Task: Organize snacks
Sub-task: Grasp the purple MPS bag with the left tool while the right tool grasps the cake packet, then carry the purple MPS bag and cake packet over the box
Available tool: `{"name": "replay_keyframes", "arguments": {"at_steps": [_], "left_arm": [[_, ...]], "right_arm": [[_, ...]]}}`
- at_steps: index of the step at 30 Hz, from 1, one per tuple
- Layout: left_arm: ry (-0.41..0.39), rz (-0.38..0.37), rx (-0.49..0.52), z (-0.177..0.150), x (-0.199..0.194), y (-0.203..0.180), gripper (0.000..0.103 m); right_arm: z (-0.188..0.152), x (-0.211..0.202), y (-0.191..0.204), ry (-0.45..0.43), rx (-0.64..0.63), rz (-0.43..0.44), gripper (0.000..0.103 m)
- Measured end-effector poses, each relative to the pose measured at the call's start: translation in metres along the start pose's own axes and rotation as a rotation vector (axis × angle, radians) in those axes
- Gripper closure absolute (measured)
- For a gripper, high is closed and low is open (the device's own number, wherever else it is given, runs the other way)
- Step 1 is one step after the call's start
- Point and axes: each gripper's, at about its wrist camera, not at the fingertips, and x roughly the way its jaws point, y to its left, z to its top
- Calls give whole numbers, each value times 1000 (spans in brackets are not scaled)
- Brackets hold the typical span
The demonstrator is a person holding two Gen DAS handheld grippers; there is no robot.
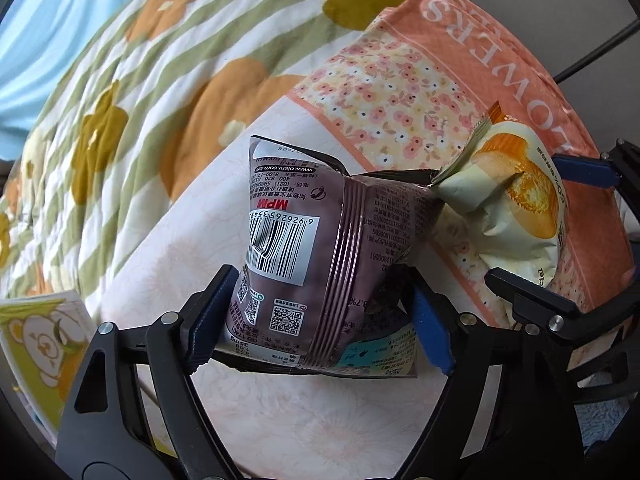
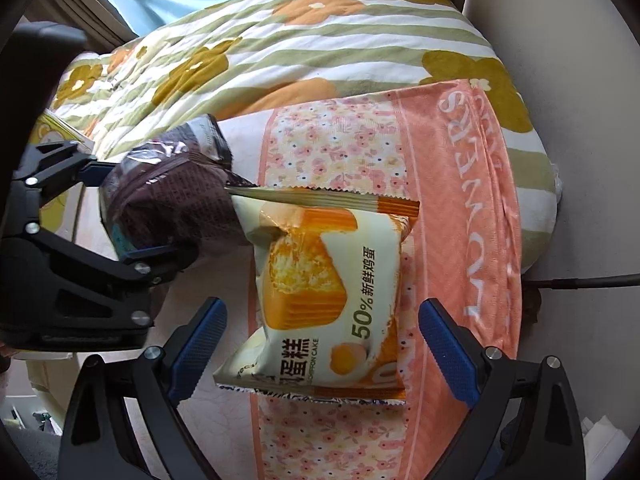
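Observation:
A dark brown snack bag (image 1: 288, 220) with a barcode stands on a pale floral cloth. My left gripper (image 1: 320, 280) comes down over it, and both blue pads (image 1: 208, 320) press on its crumpled sides. The right wrist view shows that bag (image 2: 180, 200) bulging between the left gripper's (image 2: 128, 210) fingers. A cream and orange cake packet (image 2: 320, 280) lies flat on the pink towel, touching the brown bag. My right gripper (image 2: 322, 304) hangs open over it, a finger on each side with a gap at the right. The same packet (image 1: 512, 192) and right gripper (image 1: 556, 224) appear at the left wrist view's right edge.
A pink towel (image 2: 460, 200) printed with FLOWERS lies over a quilt (image 1: 140, 80) of green stripes and orange flowers. A yellow box with a bear picture (image 1: 36, 340) sits at the left. A dark cable (image 2: 580, 280) runs off to the right. Light blue cloth (image 1: 40, 40) lies beyond the quilt.

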Motion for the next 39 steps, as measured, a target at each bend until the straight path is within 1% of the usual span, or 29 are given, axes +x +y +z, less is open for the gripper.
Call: {"name": "replay_keyframes", "arguments": {"at_steps": [6, 11, 12, 13, 15, 16, 23, 27, 30, 34, 39], "left_arm": [[-8, 12, -122, -12, -5, 16, 28], [-3, -17, -216, -25, -4, 27, 28], [-1, -15, -228, -27, -4, 29, 28], [-1, -13, -236, -29, -5, 30, 28], [-2, -6, -254, -33, -7, 32, 28], [-4, -5, -263, -34, -8, 34, 28], [-53, 8, -332, -48, -31, 41, 28], [-102, 21, -365, -55, -56, 44, 28], [-154, 18, -416, -65, -81, 51, 28], [-224, 32, -486, -86, -118, 66, 28], [-295, 81, -600, -123, -168, 93, 28]], "right_arm": [[0, 10, -2, 20, 23, -4, 7], [-2, 17, -7, 36, 49, 3, 8], [-2, 17, -8, 36, 51, 1, 11], [-3, 17, -7, 31, 50, 2, 21], [-2, 17, -8, 30, 51, 23, 33], [-2, 16, -7, 27, 50, 27, 42], [-3, 3, -2, 3, 39, 36, 44], [-5, -19, 0, -35, 14, 34, 44], [-5, -41, 4, -81, -11, 23, 44], [0, -67, 17, -133, -74, 25, 44], [11, -97, 48, -188, -173, 81, 44]]}}
